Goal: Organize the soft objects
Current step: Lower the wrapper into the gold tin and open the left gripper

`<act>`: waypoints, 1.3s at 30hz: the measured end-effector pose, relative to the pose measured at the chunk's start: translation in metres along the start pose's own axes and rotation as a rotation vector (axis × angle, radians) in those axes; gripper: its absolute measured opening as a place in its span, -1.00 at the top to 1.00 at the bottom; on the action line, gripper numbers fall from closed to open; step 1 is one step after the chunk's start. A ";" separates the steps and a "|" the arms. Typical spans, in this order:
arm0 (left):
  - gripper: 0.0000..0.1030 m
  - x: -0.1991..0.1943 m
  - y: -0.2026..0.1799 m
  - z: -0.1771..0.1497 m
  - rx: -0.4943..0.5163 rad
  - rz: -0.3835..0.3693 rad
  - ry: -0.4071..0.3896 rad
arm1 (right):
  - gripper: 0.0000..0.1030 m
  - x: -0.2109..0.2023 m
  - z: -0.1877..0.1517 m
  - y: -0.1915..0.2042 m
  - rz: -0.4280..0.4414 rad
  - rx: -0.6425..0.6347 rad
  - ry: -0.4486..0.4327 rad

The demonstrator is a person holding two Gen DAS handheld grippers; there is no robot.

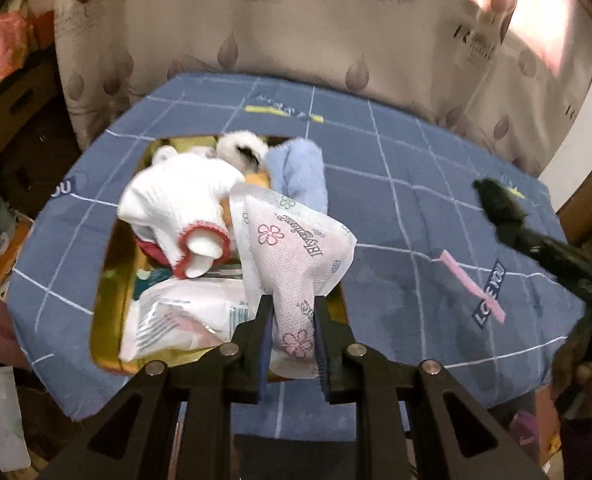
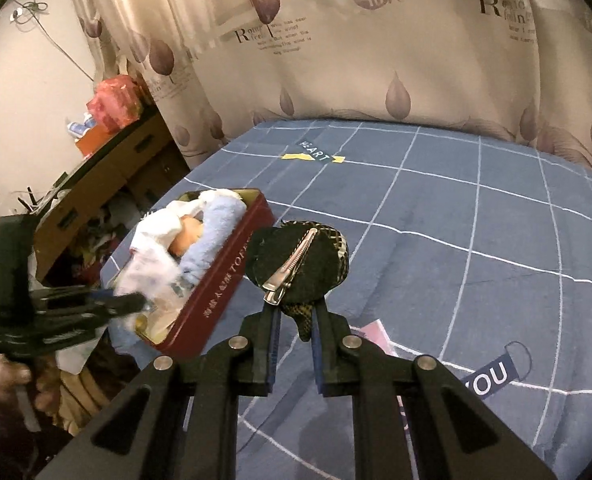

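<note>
Two grippers are at work over a blue checked bedsheet point(image 2: 436, 216). The left gripper point(image 1: 294, 312) has its jaws drawn close on a white tissue pack point(image 1: 296, 248) printed with pink flowers, pinching its lower end while the rest of the pack fans out above the fingers. The pack hangs over the near end of a tin box point(image 1: 108, 276), gold inside and dark red outside, which sits on the sheet. The box is crowded with soft things: a white glove point(image 1: 180, 208) with a red cuff lying across the top, a folded light blue towel point(image 1: 300, 172) at the far right corner, a white fluffy piece with dark marks point(image 1: 242, 150) beside it, and a clear plastic packet point(image 1: 184, 320) at the near end.

The right gripper point(image 2: 298, 316) is clamped narrow on a black fabric hair clip point(image 2: 300, 260), gripping its patterned lower edge; a silver metal clip runs diagonally across the fabric's face. It holds the clip in the air, above the sheet and just right of the box's red wall. A pink strip point(image 1: 472, 286) lies flat on the sheet near a "LOVE YOU" label. Patterned curtains point(image 2: 376, 60) hang behind the bed.
</note>
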State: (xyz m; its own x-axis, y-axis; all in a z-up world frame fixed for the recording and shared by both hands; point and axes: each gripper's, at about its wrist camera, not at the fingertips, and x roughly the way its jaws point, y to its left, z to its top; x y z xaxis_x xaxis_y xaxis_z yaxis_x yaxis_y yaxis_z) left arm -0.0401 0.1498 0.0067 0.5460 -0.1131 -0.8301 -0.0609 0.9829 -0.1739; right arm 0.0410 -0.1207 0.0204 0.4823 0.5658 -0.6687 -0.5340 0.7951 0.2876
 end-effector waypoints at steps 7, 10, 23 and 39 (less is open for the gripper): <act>0.58 0.022 0.018 0.019 -0.023 0.040 -0.003 | 0.73 -0.005 0.000 0.011 0.001 -0.012 -0.001; 0.38 0.023 0.020 0.025 -0.009 0.090 -0.018 | 0.72 -0.003 0.001 0.016 0.019 -0.010 0.003; -0.17 -0.005 0.017 0.008 0.015 0.255 -0.105 | 0.70 0.013 0.007 0.051 0.084 -0.042 0.045; -0.21 -0.035 0.042 -0.022 -0.034 0.314 -0.126 | 0.66 0.070 0.041 0.115 0.148 -0.096 0.103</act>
State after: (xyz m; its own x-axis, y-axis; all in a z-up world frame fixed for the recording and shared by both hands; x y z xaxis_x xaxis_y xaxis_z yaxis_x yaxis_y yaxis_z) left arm -0.0805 0.1918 0.0170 0.5949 0.2152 -0.7745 -0.2691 0.9612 0.0604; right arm 0.0420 0.0197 0.0350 0.3226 0.6456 -0.6922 -0.6597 0.6778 0.3247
